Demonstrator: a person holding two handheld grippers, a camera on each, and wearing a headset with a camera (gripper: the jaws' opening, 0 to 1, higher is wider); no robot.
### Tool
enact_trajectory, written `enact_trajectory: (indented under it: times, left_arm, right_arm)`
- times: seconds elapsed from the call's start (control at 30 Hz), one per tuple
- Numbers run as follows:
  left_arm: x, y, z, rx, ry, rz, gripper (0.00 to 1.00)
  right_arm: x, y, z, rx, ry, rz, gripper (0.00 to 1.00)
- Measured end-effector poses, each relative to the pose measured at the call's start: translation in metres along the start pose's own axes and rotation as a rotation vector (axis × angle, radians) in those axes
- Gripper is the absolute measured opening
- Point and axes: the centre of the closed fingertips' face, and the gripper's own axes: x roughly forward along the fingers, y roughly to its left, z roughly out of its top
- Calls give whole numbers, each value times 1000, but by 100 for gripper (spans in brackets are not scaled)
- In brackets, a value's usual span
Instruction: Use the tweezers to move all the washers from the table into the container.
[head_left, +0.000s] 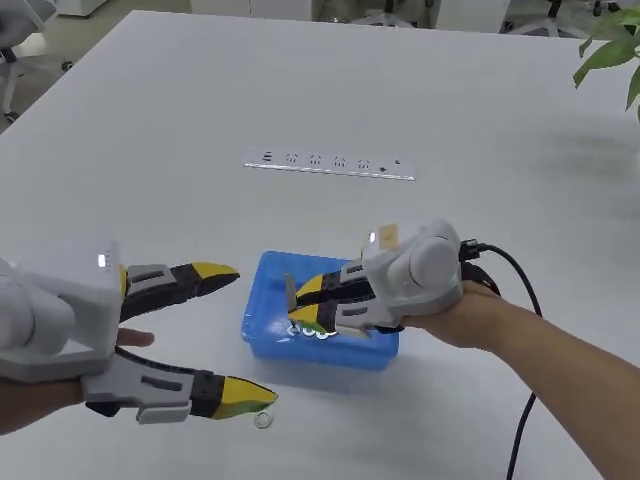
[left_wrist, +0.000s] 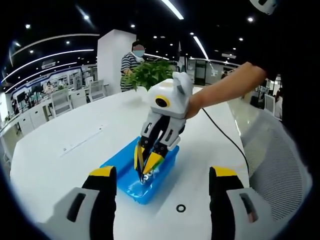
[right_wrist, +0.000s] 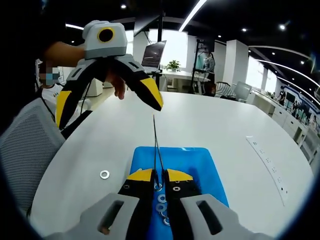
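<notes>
Left gripper (head_left: 251, 334), jaws spread wide, hovers at 7 o'clock of the blue container (head_left: 335, 353); one washer (head_left: 263, 420) lies on the bench (head_left: 400, 90) at its 6 o'clock. Right gripper (right_wrist: 159, 175) clamps tweezers (right_wrist: 155, 145) above washers (right_wrist: 161, 199) inside it.

container (head_left: 268, 290) blue | table (head_left: 320, 90) white | washer (head_left: 263, 420) silver | left tool (head_left: 253, 333) yellow-black

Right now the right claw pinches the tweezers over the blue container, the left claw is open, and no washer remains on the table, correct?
One washer lies on the table, near the left claw, as the head view shows. The rest stands: right claw shut on the tweezers over the blue container, left claw open.
</notes>
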Motion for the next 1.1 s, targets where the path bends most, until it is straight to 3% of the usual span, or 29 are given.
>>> enact_trajectory:
  times: [0.13, 0.5, 1.1]
  left_arm:
    - [4, 9, 5, 3, -11, 3, 70]
    - [19, 20, 4, 46, 36, -32, 40]
    - [40, 26, 1, 110, 77, -82, 20]
  right_arm:
    - [1, 0, -2, -2, 4, 4, 9]
    - [3, 1, -7, -1, 14, 16, 9]
    - [1, 3, -11, 2, 20, 25, 9]
